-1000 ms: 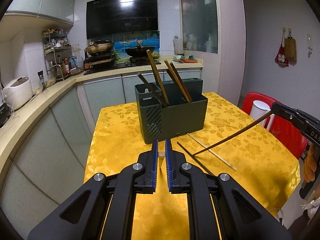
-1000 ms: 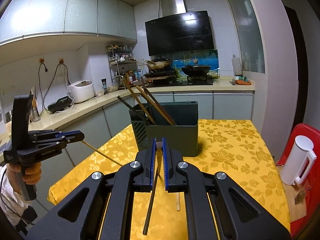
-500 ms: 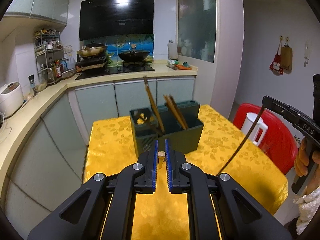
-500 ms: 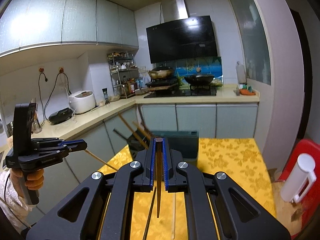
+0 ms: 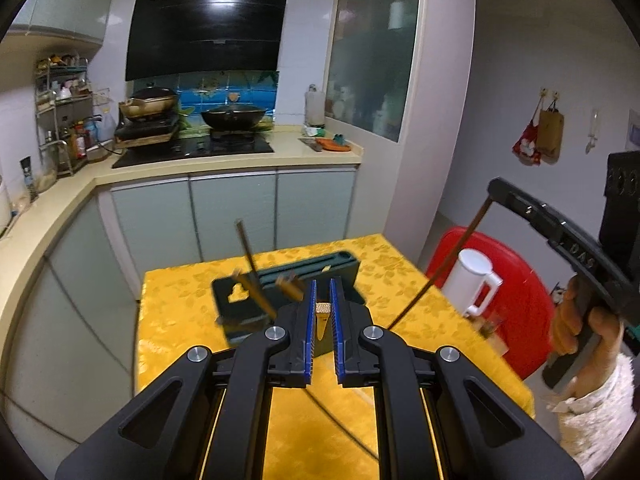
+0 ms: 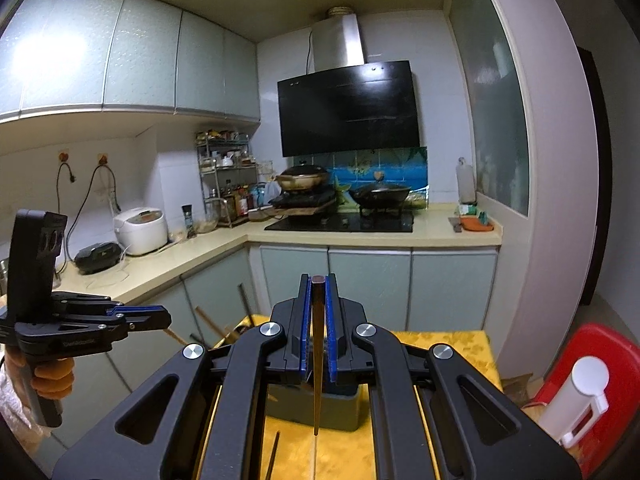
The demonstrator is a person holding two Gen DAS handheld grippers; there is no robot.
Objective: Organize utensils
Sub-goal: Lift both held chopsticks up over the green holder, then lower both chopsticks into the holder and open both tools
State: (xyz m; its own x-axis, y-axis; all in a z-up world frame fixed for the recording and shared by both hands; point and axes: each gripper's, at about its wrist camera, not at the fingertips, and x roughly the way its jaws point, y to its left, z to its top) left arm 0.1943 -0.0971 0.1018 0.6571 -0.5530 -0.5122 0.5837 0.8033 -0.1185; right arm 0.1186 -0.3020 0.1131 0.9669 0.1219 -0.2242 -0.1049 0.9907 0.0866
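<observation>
Chopsticks are the job: your left gripper [image 5: 323, 312] is clamped on a pale chopstick [image 5: 322, 320], and your right gripper [image 6: 318, 312] is clamped on a dark chopstick [image 6: 317, 360] that hangs tip-down. The holder [image 5: 344, 268] stands near the far edge of the table [image 5: 180, 320], with other sticks already leaning in its left compartment. Bring one stick at a time over an open slot, tilt it near upright, and lower the tip inside the rim before letting go. More sticks lie near the table's near edge.
</observation>
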